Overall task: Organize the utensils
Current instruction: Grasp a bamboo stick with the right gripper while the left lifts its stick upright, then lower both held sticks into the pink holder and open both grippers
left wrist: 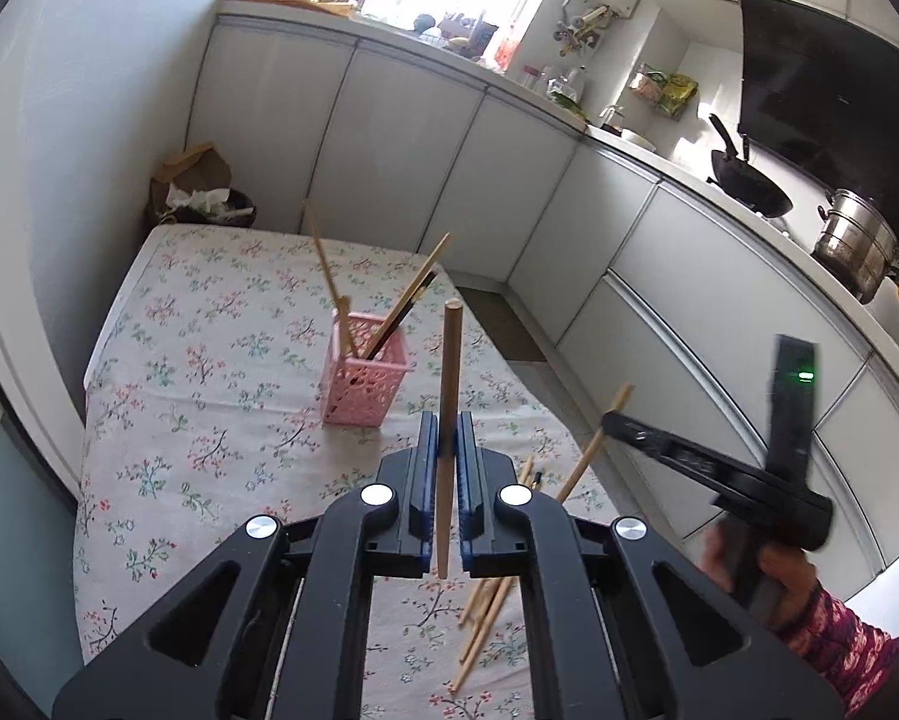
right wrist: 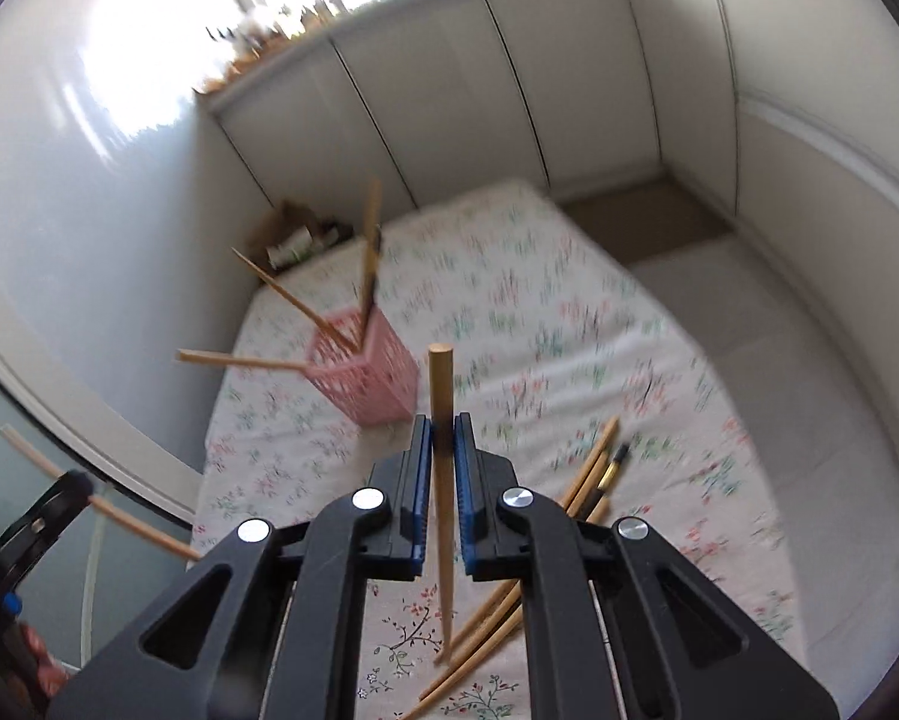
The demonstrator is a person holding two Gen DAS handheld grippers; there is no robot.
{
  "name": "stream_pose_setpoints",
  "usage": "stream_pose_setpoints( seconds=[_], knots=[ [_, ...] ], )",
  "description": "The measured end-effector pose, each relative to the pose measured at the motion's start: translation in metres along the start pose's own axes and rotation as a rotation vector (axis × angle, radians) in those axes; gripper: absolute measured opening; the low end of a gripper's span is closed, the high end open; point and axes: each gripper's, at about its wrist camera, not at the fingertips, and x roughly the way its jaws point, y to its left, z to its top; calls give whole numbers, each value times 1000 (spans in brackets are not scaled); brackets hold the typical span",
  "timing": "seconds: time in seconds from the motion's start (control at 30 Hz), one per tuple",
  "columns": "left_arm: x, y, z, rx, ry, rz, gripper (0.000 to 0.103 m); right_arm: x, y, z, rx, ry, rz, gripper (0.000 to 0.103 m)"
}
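Pink plastic basket (left wrist: 366, 367) stands on the floral table (left wrist: 167, 396), holding three chopsticks (left wrist: 328, 276). Each hand-held gripper, left (left wrist: 447, 441) and right (right wrist: 443, 441), pinches one chopstick (left wrist: 449, 420) upright; several more (right wrist: 587, 474) lie loose nearby.

The desk (left wrist: 167, 324) wears a white cloth dotted with little red and green flower sprigs. On it sits a pink lattice basket (left wrist: 365, 381) with tan chopsticks (left wrist: 326, 267) in it, one dark-tipped. Near the basket, each black hand-held gripper (left wrist: 447, 438) with blue pads (left wrist: 428, 441) clamps a light-brown chopstick (left wrist: 449, 396).
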Motion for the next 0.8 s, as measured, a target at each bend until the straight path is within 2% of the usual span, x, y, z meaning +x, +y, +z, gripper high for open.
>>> stream_pose_setpoints(
  seconds=[0.13, 0.43, 0.57, 0.8],
  knots=[
    [-1, -15, 17, 36, -2, 9, 5, -31, 14, 22, -45, -64, 5, 8],
    [5, -37, 79, 106, -87, 68, 5, -57, 46, 90, -77, -236, 24, 8],
    [15, -35, 101, 104, -131, 97, 5, -55, 60, 112, -99, -284, 32, 8],
    [49, -23, 136, 87, -169, 152, 5, -19, 84, 136, -140, -342, 38, 8]
  ],
)
